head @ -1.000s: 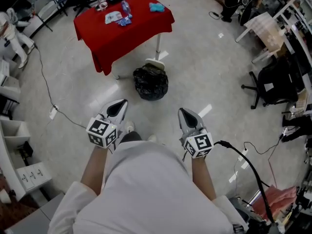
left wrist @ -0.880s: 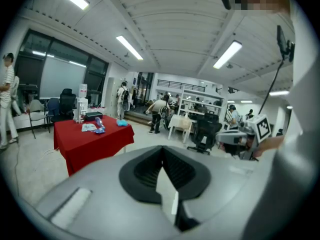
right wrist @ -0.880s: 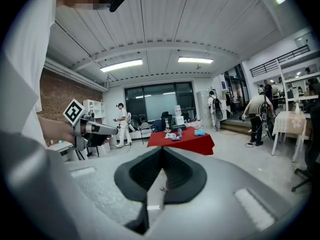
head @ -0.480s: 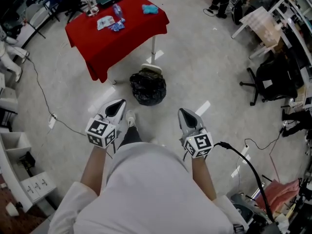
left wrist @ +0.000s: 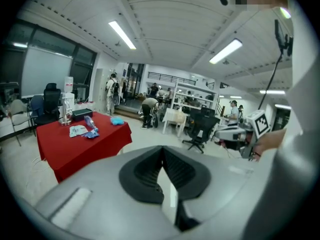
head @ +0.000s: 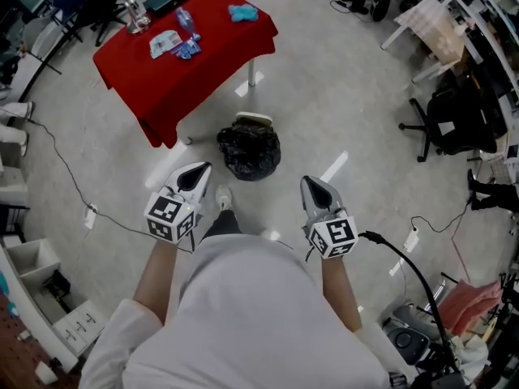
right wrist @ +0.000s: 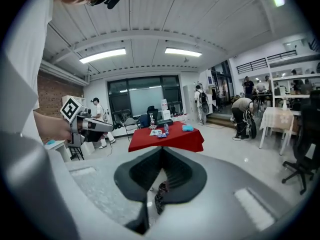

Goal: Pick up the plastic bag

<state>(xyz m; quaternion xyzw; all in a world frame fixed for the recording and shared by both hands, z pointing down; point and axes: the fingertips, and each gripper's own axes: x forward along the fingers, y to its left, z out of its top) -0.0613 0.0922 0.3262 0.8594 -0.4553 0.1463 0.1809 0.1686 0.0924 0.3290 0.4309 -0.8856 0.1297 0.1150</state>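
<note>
As I stand on the pale floor (head: 340, 112), I hold my left gripper (head: 195, 177) and right gripper (head: 313, 188) level before my waist, each with its jaws pressed together and empty. The black plastic bag (head: 249, 148) lies on the floor ahead, between both tips and apart from them, beside the red-draped table (head: 186, 71).

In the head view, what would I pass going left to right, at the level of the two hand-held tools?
left gripper → black bag → right gripper → black office chair
</note>
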